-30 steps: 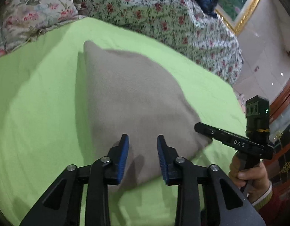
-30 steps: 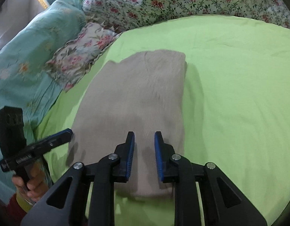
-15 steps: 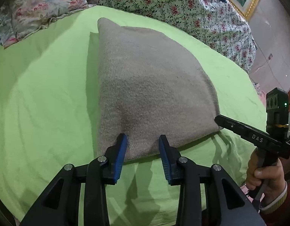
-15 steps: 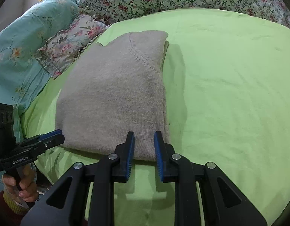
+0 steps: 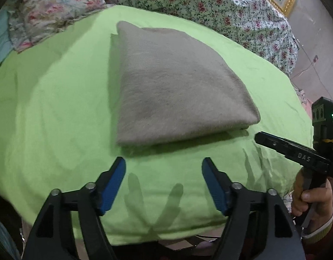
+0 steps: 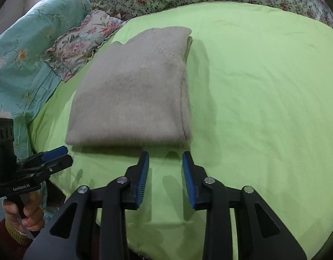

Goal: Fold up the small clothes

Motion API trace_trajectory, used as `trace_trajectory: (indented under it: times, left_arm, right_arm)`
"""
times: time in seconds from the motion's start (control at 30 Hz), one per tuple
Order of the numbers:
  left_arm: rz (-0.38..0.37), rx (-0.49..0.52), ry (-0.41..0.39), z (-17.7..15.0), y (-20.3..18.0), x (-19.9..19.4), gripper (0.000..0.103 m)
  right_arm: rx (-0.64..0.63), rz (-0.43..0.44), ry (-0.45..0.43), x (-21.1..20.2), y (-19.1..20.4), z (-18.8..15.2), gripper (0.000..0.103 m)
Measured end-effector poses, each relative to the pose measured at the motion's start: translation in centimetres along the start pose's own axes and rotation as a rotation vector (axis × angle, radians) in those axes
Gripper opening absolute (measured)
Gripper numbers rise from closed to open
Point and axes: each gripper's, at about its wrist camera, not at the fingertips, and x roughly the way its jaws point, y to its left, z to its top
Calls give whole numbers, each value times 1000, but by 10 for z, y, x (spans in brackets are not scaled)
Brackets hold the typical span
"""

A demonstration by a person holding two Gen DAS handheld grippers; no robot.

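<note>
Released and pulled back from folded beige garment (image 5: 177,91): left hand-held gripper (image 5: 164,169) spread wide, right hand-held gripper (image 6: 165,162) parted, both empty. Garment lying flat mid green bed sheet (image 6: 263,86), near front edge. Fold likely finished.

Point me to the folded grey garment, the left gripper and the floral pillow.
folded grey garment (image 5: 177,86), left wrist view, middle of top layer.
left gripper (image 5: 164,164), left wrist view, midway between fingertips.
floral pillow (image 6: 79,45), right wrist view, centre of its face.
</note>
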Motion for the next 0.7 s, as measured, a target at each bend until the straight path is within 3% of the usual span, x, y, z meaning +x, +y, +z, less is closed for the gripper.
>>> trace_trajectory:
  times: [0.2, 0.37, 0.7]
  left_arm:
    - [56, -24, 0, -13, 10, -15, 87]
    - [144, 27, -12, -20, 4, -18, 87]
    - [216, 100, -17, -36, 4, -31, 88]
  right_arm:
    - [16, 3, 4, -16, 1, -24, 49]
    - [3, 5, 14, -21, 7, -35, 61]
    - [-32, -30, 6, -34, 11, -45, 76]
